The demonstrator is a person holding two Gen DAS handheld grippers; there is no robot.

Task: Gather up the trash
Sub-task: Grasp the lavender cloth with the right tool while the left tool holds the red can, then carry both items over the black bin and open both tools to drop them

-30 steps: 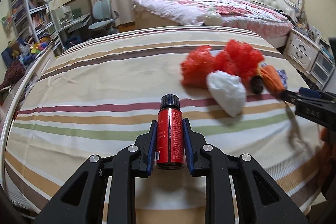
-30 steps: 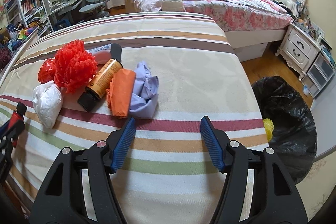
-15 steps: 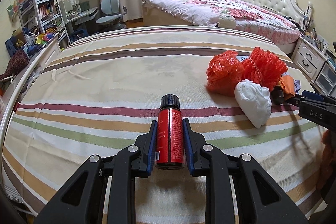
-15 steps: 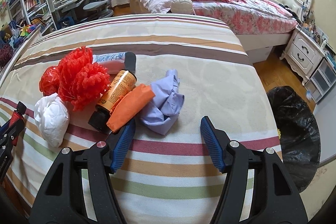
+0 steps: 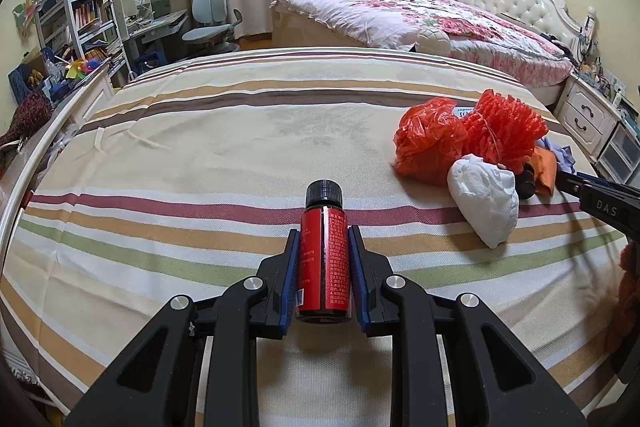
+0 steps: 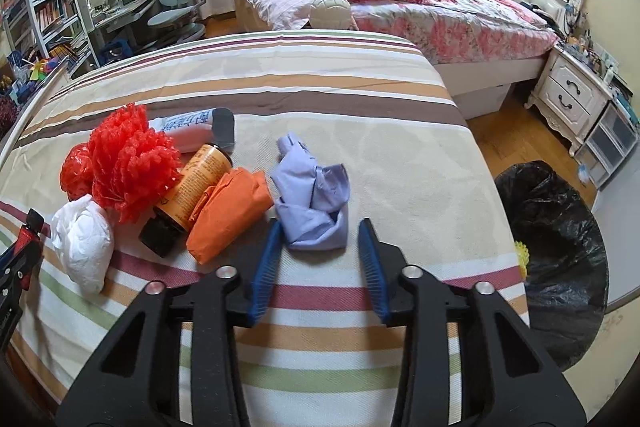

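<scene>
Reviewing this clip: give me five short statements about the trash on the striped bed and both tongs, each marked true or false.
1. The left tongs grip a red bottle. True.
2. The right tongs hold the orange wrapper. False: they hold nothing; the lilac crumpled cloth lies just ahead of their tips.
3. A black-lined trash bin stands beside the bed. True.
4. The white wad is in the bin. False: it lies on the striped bedspread.
5. The yellow bottle stands upright. False: it lies down.

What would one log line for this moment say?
left gripper: shut on red bottle | right gripper: open, jaws closing around lilac wad | trash bag: beside bed
</scene>
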